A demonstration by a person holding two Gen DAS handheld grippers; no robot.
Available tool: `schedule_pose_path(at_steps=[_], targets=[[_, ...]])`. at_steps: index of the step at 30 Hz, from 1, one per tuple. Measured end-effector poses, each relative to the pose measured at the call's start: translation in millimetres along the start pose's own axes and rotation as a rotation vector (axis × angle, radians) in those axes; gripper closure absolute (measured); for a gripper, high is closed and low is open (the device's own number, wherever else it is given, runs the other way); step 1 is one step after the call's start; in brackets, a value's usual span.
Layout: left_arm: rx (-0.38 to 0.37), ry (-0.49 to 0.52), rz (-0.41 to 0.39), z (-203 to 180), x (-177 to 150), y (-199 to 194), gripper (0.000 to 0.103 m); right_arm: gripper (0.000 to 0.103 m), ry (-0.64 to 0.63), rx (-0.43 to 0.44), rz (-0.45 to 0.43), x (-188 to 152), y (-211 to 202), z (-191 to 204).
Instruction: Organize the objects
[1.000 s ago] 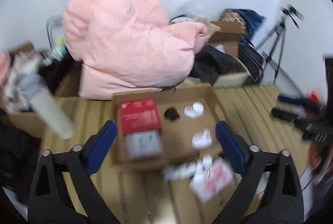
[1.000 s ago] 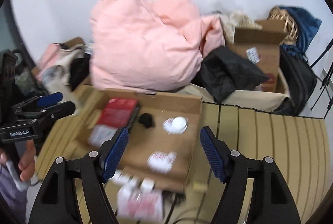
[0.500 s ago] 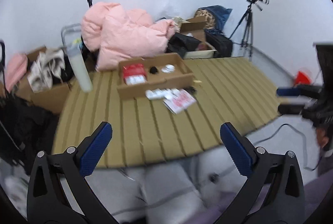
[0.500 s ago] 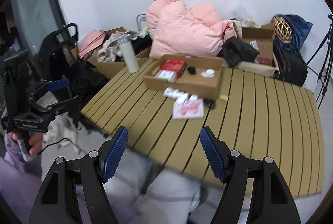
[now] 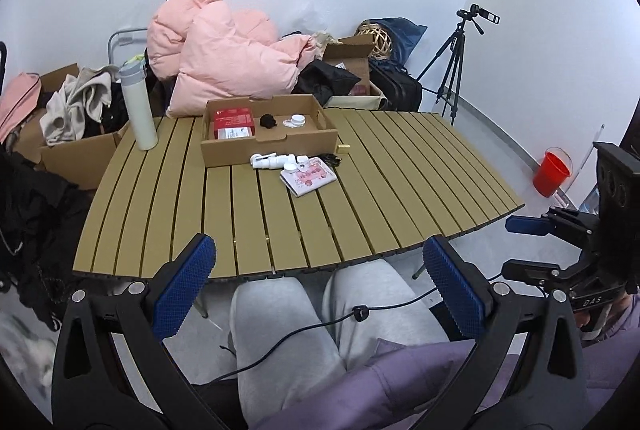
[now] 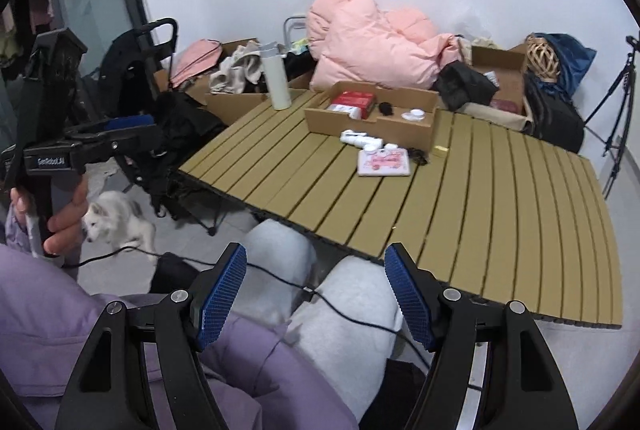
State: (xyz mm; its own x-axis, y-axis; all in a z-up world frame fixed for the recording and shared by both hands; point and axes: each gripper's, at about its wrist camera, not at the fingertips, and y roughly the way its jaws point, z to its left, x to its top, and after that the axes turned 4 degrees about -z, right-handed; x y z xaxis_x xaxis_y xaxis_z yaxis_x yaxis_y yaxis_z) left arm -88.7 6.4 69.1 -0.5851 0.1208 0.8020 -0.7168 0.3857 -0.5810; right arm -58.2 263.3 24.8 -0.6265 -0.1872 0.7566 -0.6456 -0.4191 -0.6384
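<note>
The left gripper body carries the label "GenRobot.AI"; the right gripper shows "DAS".

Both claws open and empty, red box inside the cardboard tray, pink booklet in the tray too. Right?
Not quite. The pink booklet lies on the table in front of the tray, not in it; the left wrist view shows it. The red box is inside, and the left claw and right claw are open and empty.

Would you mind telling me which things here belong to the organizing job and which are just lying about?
Job: cardboard tray, white bottles, pink packet, small yellow block.

Lying about: thermos, pink duvet, tripod, red bucket, dog.
</note>
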Motion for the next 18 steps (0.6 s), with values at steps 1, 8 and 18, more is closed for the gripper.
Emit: schedule_pose_path(at_steps=[1, 8, 18], targets=[[-0.001, 0.001, 0.0, -1.2, -0.1, 0.5, 0.0, 0.028, 0.003, -0.001, 0.003, -1.0, 1.5, -2.1], [-0.014, -0.005, 0.065, 6.6, -5.9, 41.8, 0.0, 0.028, 0.088, 0.003, 0.077, -6.8, 41.8, -33.2], [0.028, -0.124, 0.164, 51.9, 22.2, 200.2, 0.017, 0.036, 0.119, -0.064, 0.145, 27.6, 176.8, -107.5]])
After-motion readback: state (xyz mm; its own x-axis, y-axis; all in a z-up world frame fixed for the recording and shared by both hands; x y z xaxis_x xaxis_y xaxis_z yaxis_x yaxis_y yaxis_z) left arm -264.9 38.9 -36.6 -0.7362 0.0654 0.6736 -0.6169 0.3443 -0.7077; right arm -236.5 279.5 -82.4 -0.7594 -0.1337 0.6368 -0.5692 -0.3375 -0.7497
